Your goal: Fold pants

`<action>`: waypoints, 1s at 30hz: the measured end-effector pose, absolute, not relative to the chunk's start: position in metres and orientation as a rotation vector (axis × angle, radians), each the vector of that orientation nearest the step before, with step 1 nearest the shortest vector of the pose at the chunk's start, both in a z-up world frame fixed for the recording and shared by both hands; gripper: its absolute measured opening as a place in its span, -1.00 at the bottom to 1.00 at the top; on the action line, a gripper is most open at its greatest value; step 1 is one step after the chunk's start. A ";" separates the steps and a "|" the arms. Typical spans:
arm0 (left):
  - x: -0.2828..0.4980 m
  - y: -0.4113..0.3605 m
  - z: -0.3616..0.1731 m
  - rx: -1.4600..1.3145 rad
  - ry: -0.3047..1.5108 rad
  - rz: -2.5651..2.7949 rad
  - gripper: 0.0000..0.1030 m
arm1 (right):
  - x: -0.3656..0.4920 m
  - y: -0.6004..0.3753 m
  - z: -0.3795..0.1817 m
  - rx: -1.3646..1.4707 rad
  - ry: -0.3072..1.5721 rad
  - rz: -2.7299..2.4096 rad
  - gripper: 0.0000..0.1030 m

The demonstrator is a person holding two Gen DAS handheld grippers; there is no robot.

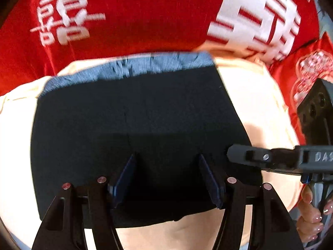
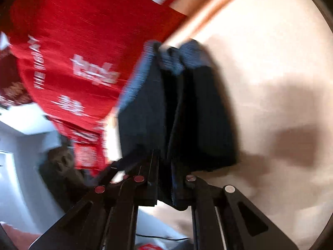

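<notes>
- The pants point(image 1: 137, 112), dark with a grey-blue waistband point(image 1: 133, 66) at 12 o'clock, lie folded into a compact block on the cream surface point(image 1: 254, 95).
- In the right wrist view the same pants point(image 2: 149, 112) show as several stacked layers, their near edge running into the right claw point(image 2: 169, 189).
- The right claw is clenched on that layered edge, cloth bunched between its jaws.
- The left claw point(image 1: 166, 179) hovers over the block's near half, released, jaws wide apart and nothing between them.
- In the left view the right claw reaches in from 3 o'clock, a hand point(image 1: 312, 210) on its grip.
- A red cloth point(image 1: 129, 16) with white lettering covers the surface beyond, from 10 to 2 o'clock.
- Step, as I judge it: a late fold, the right side lifting an edge to turn over.
- Next move likely calls for the left claw to pin or pinch the opposite edge so layers stay aligned.
</notes>
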State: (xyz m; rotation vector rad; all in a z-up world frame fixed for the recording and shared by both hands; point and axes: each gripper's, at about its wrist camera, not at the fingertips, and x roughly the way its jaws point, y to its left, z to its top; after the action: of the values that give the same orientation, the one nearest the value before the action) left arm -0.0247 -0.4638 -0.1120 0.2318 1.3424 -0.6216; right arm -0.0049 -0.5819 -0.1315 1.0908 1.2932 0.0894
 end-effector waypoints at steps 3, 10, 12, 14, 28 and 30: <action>-0.031 -0.467 -0.112 0.274 1.315 -0.625 0.30 | -0.009 -0.584 -0.135 1.138 1.269 0.067 -0.76; -0.024 -0.456 -0.103 0.249 1.365 -0.592 0.69 | -0.002 -0.576 -0.116 1.004 1.318 0.004 -0.64; -0.021 -0.448 -0.100 0.245 1.369 -0.572 0.69 | 0.000 -0.573 -0.112 0.954 1.335 -0.018 -0.61; -0.018 -0.437 -0.100 0.251 1.388 -0.540 0.69 | -0.001 -0.571 -0.110 0.920 1.347 -0.046 -0.58; -0.003 -0.362 -0.090 0.253 1.424 -0.447 0.69 | -0.007 -0.547 -0.093 0.680 1.458 -0.337 0.25; -0.001 -0.355 -0.089 0.245 1.428 -0.446 0.69 | -0.010 -0.545 -0.092 0.665 1.469 -0.367 0.34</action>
State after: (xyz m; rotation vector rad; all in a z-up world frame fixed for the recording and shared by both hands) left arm -0.0006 -0.3549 -0.0894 0.2450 1.4276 -0.4462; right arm -0.0101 -0.5447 -0.0922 0.6646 1.4693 -0.3675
